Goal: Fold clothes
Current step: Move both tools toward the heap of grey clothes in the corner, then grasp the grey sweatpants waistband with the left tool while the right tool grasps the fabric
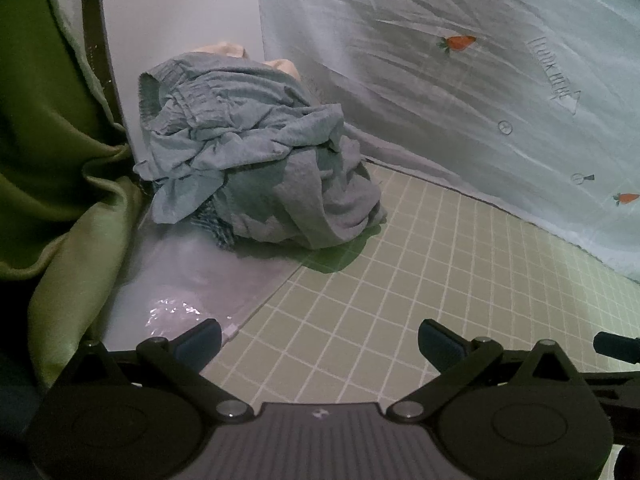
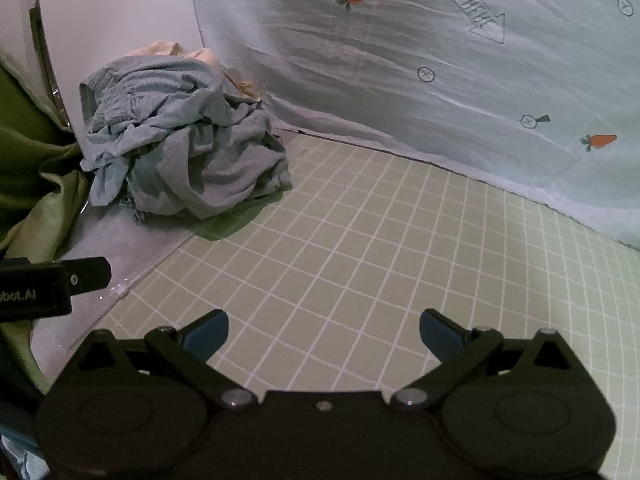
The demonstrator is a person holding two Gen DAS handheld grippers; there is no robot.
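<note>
Both wrist cameras sit low over the green grid mat (image 1: 400,280), looking forward along their open fingers toward its far left corner. The left view is nearer the heap of clothes (image 1: 248,152) there. Both share that heap (image 2: 180,140), the mat (image 2: 360,240), and the carrot-printed sheet (image 2: 440,80) along the far edge.

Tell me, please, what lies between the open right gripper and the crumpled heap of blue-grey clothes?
In the right wrist view, only bare pale green grid mat lies between the right gripper and the crumpled heap of blue-grey clothes; a shiny grey sheet borders it leftward.
</note>
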